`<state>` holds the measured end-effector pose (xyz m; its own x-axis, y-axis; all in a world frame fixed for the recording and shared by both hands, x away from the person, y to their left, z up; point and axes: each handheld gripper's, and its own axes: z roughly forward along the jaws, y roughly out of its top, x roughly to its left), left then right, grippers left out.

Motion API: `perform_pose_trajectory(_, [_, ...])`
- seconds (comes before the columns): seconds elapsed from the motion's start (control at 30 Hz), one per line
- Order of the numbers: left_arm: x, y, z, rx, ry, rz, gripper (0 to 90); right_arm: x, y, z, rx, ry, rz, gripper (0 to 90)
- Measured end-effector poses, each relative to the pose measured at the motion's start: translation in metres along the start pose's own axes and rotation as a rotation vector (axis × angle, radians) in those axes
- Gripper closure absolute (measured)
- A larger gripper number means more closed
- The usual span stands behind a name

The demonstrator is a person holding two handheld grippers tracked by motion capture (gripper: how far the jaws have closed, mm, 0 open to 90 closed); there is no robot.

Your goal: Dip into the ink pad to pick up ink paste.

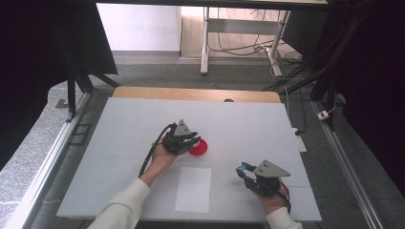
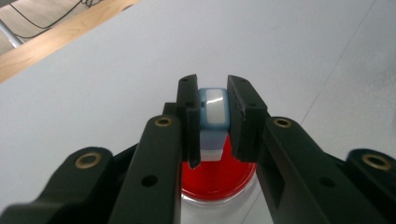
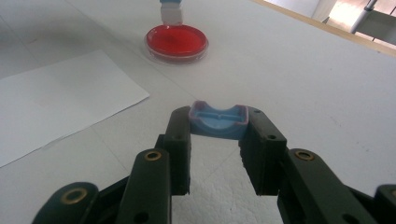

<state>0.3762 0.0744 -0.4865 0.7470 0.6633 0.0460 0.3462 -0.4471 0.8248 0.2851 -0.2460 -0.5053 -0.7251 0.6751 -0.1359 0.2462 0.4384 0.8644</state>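
Gripping a blue-and-white piece (image 2: 213, 112), the left gripper (image 2: 212, 121) hides part of the red dish (image 2: 219, 179). The right gripper (image 3: 218, 140) clamps a blue cap (image 3: 218, 122), its underside unseen.

- The left hand-held gripper (image 1: 192, 139) is black, with a grey three-cornered plate on top and a black cable behind.
- The right hand-held gripper (image 1: 244, 169) looks the same.
- Brass-coloured rivets sit in the black jaw links.
- Both sleeves are cream-white.
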Motion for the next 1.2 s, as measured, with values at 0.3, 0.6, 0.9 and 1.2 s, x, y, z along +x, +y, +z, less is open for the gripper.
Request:
perform_pose_trajectory(0.3, [0.006,-0.004,0.005,0.007,0.016,-0.018,75.4,0.000,0.000,0.000,0.002,0.000,-0.001,64.1])
perform_pose_trajectory(0.6, [0.007,-0.007,0.009,0.021,0.014,-0.023,75.3,0.000,0.000,0.000,-0.001,0.002,0.001,64.2])
perform_pose_trajectory(0.9, [0.010,-0.010,0.010,0.021,0.010,-0.043,75.3,0.000,0.000,0.000,0.001,0.001,-0.001,64.2])
perform_pose_trajectory(1.2, [0.011,-0.011,0.013,0.036,-0.001,-0.044,75.3,0.000,0.000,0.000,0.000,0.002,-0.001,64.2])
